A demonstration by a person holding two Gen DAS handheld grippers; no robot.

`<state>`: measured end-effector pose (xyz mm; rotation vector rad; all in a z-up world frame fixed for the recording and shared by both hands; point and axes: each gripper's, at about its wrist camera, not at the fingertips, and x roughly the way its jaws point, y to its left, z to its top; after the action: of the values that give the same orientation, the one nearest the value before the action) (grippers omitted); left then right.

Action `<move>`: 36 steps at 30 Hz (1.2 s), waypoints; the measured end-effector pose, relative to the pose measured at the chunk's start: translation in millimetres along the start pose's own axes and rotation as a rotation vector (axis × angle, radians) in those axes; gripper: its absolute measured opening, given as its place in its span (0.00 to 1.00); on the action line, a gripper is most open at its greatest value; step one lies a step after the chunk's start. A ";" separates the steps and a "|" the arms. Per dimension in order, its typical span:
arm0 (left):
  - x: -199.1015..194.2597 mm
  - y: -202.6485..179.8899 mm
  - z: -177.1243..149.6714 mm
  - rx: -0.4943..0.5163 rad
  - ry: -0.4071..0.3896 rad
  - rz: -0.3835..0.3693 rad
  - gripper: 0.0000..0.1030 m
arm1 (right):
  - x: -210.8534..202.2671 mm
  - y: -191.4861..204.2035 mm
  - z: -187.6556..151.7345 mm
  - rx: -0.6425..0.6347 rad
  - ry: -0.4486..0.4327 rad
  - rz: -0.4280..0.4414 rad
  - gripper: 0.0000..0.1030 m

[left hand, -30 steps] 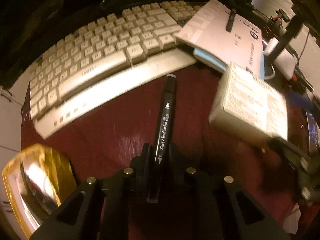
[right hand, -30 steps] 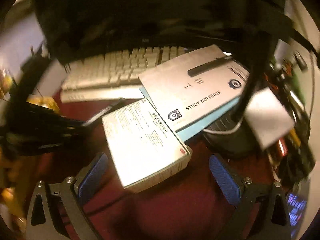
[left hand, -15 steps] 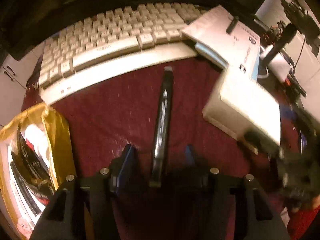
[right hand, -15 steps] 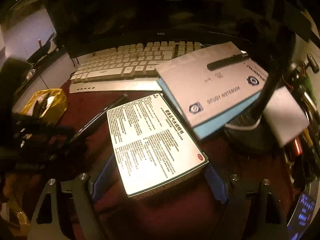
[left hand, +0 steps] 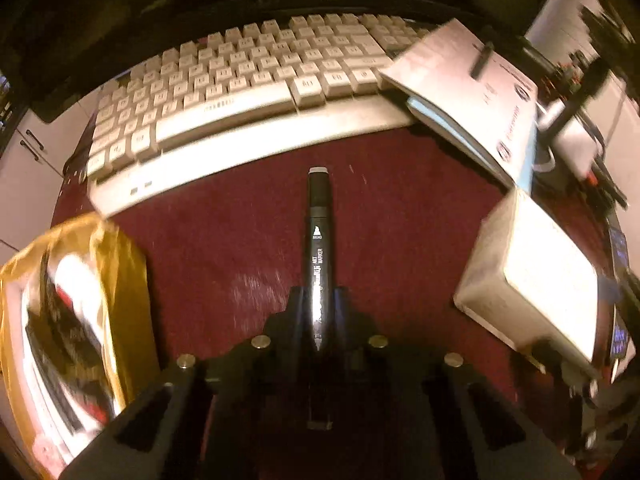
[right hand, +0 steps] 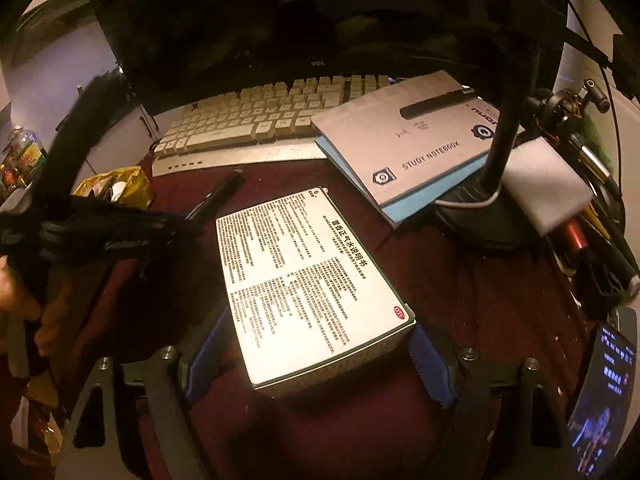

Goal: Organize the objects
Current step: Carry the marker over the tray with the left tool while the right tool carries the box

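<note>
Box (right hand: 312, 292) now between right jaws.

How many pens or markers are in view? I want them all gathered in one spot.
2 clearly: a black marker clamped in the left gripper, and a black pen lying on the notebook. More may sit in the clutter at the right.

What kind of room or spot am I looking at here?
Most likely a home or office computer desk: a white keyboard sits before a dark monitor, with a study notebook and a desk lamp base beside them.
</note>
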<state>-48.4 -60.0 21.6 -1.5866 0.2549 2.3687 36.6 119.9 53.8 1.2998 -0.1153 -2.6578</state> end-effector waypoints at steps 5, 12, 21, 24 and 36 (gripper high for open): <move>-17.2 -22.6 -66.8 0.024 0.017 0.004 0.14 | -6.1 -0.9 -5.3 0.000 0.021 0.002 0.84; -15.9 -40.2 -79.6 0.021 -0.022 0.022 0.14 | 7.0 4.9 -4.8 -0.040 0.036 -0.027 0.84; -22.1 -26.2 -56.9 0.018 -0.033 0.021 0.14 | 11.0 5.3 -7.2 -0.048 0.055 -0.040 0.84; -20.3 -26.0 -52.7 0.013 -0.038 0.014 0.14 | 10.4 5.1 -7.3 -0.048 0.051 -0.041 0.83; -40.1 -19.3 -59.2 -0.049 -0.110 -0.034 0.14 | -11.0 2.1 -5.3 0.006 -0.051 -0.012 0.81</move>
<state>24.0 -64.6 36.2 -1.4637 0.1471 2.4434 47.6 120.0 59.3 1.2390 -0.1225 -2.7030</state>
